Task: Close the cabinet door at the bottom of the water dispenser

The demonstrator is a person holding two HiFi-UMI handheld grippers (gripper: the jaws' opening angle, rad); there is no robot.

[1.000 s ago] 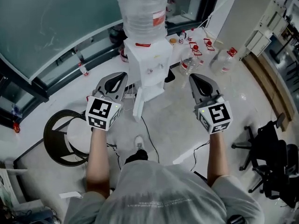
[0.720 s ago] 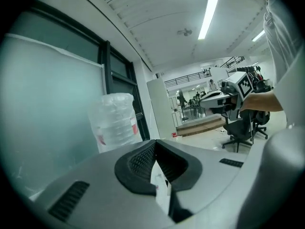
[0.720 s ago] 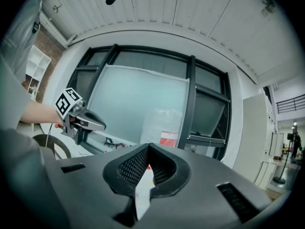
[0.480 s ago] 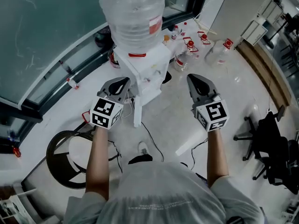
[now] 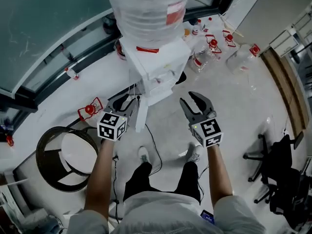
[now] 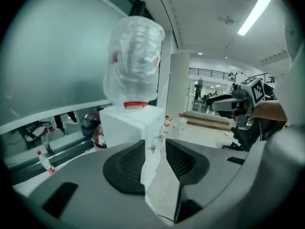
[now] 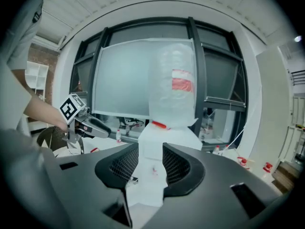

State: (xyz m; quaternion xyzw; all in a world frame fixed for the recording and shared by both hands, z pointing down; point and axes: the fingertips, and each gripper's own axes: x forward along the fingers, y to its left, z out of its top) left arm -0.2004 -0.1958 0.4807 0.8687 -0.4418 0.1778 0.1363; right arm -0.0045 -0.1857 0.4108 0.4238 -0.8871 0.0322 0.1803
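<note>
The white water dispenser [image 5: 158, 69] stands in front of me with a big clear bottle [image 5: 146, 9] on top. Its bottom cabinet door [image 5: 141, 115] hangs open toward me as a narrow white panel. My left gripper [image 5: 124, 103] hovers just left of that door, its jaws opening with nothing between them. My right gripper [image 5: 196, 103] is off to the door's right, above the floor, also opening and empty. In the left gripper view the door's edge [image 6: 153, 168] shows beyond the left gripper [image 6: 155, 147]. The right gripper view faces the dispenser [image 7: 167, 142] past the right gripper [image 7: 150, 149].
Several red-capped plastic bottles [image 5: 214, 50] lie on the floor behind the dispenser at right, and one [image 5: 89, 110] lies at left. A round chair base [image 5: 63, 155] is at the left, a black office chair [image 5: 282, 165] at the right. A cable [image 5: 152, 141] crosses the floor.
Both grippers have dropped lower and closer to the dispenser's bottom. Their jaws were shut before and now stand apart. My legs and feet now show below.
</note>
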